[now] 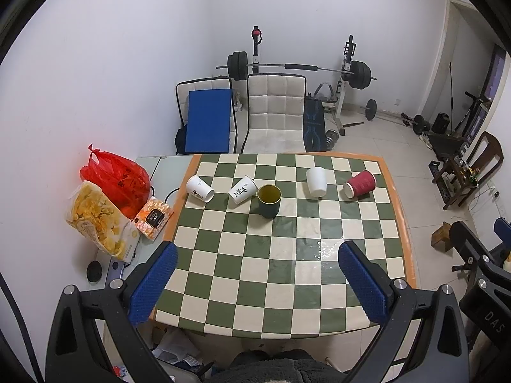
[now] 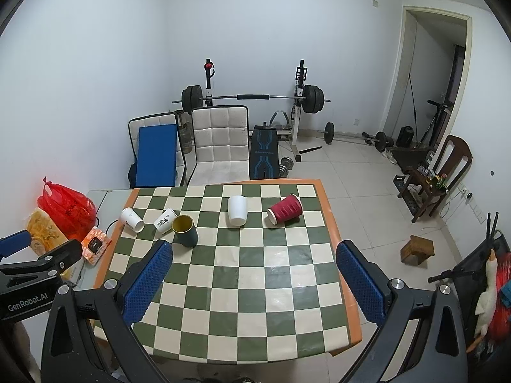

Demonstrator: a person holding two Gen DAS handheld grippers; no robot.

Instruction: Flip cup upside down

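Both grippers, left gripper point(image 1: 257, 266) and right gripper point(image 2: 254, 266), were held wide apart, empty. Green cup point(image 1: 269, 201) stood upright mid-table; a side grasp at mid-wall was advised, then a full roll.

5 cups sit in a loose row across the far half of the checked table. The dark green cup with a yellow inside point(image 1: 269, 201) stands upright, mouth open upward. Touching its left side, a white paper cup with black lettering point(image 1: 242, 189) lies tipped over. Farther left lies another white printed paper cup point(image 1: 199, 188). To the right, a plain white cup point(image 1: 316, 181) seems tilted, and a red ribbed paper cup point(image 1: 360, 184) lies on its side.
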